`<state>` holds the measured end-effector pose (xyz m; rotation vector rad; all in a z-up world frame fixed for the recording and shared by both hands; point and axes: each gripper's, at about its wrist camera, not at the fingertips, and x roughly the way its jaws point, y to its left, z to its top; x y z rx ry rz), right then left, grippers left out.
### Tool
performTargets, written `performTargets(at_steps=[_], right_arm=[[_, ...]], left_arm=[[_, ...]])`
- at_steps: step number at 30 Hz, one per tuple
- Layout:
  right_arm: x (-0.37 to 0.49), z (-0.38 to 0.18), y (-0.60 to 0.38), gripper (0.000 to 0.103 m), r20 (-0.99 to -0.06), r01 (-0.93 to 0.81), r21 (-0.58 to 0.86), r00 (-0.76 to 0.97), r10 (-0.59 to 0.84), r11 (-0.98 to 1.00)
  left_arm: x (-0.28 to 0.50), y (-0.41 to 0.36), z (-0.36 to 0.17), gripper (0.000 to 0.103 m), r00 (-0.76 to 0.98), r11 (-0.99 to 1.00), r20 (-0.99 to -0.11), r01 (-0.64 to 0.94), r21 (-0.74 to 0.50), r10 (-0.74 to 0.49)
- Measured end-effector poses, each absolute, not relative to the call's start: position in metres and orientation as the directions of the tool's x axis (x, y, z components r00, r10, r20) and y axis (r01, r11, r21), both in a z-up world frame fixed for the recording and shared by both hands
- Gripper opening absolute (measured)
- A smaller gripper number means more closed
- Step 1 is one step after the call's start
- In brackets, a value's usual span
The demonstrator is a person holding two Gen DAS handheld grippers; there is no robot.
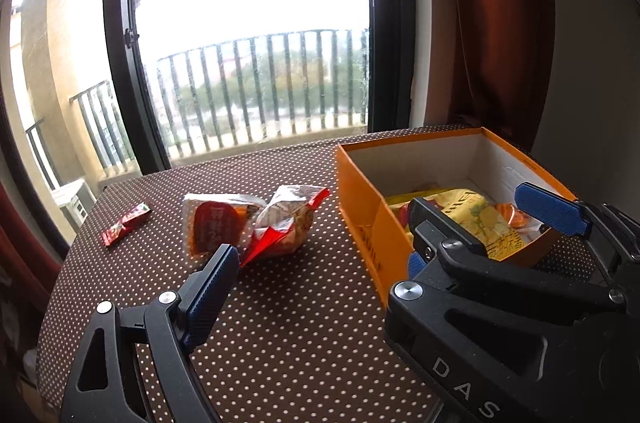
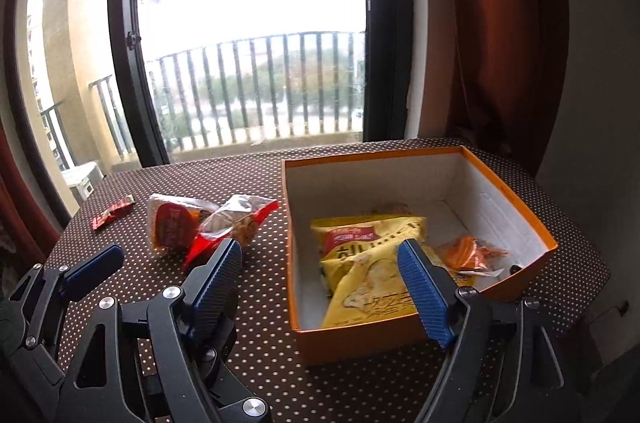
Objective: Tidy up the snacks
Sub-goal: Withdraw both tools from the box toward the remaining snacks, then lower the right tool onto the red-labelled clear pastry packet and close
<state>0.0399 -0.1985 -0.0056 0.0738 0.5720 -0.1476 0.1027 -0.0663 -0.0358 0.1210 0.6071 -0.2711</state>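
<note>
Dotted tablecloth (image 2: 260,343) carries an orange box (image 2: 400,337); both tools (image 1: 316,287) (image 2: 324,287) spread, empty.

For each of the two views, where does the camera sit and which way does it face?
Left wrist: on the left gripper, angled down over the dotted table toward the window; its own fingers and the right gripper show.
Right wrist: on the right gripper, same heading; the left gripper shows.
Shared: orange box, yellow bag, loose packets.

Orange box (image 2: 400,339), yellow bag (image 2: 368,287) (red label); brown white-dotted tablecloth (image 2: 260,363).
</note>
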Motion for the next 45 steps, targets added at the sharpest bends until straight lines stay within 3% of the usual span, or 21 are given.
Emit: performTargets(at_steps=[25,45], right_arm=[[0.105,-0.058,-0.102,0.083,-0.606,0.017,0.064,0.795,0.025,0.998],[0.186,-0.061,-0.048,0.083,-0.635,0.000,0.094,0.771,0.060,0.996]], left_arm=[[0.148,0.029,-0.090,0.088,0.764,0.987,-0.639,0.158,0.041,-0.095],[0.223,0.089,-0.092,0.087,0.751,0.992,-0.660,0.080,0.095,0.003]])
